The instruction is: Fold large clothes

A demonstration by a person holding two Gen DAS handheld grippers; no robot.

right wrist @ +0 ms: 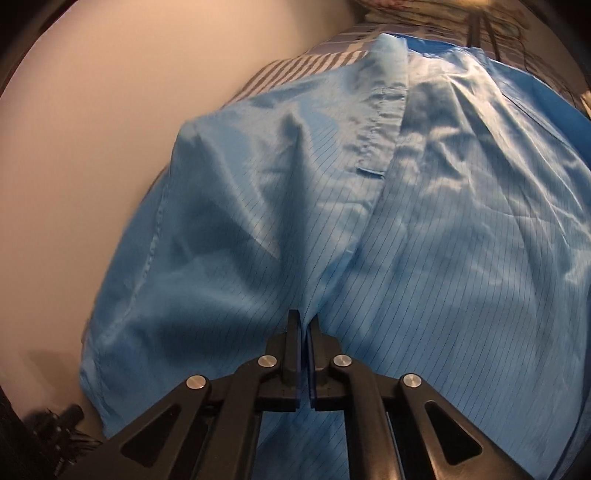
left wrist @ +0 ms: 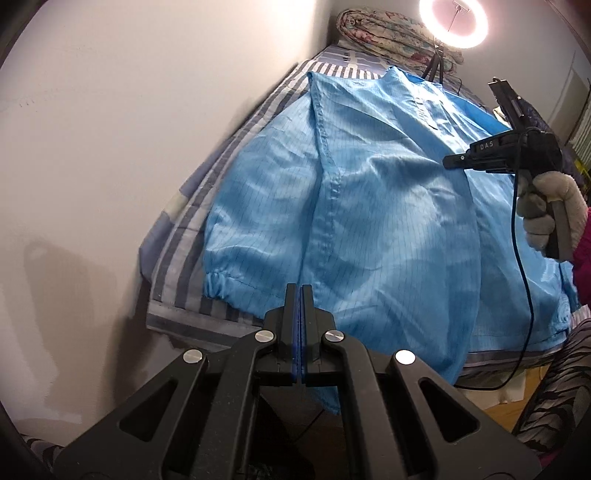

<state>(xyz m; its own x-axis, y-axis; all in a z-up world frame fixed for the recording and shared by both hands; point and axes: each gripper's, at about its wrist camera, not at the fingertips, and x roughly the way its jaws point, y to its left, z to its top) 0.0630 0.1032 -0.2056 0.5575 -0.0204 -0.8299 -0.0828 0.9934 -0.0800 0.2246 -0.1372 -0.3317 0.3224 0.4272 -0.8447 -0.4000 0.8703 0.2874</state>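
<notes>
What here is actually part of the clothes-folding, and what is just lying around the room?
Part of the job:
blue garment, spread on the bed
left gripper, shut with nothing in it
right gripper, pinching a ridge of the fabric

Just lying about:
striped bed sheet
folded floral quilt
ring light

The jacket (left wrist: 369,206) lies on the bed (left wrist: 184,236) — wall (left wrist: 129,129) left, quilt (left wrist: 388,33) behind.

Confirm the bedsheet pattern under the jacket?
Blue, grey and white stripes on the bedsheet; clearest in the left wrist view.
</notes>
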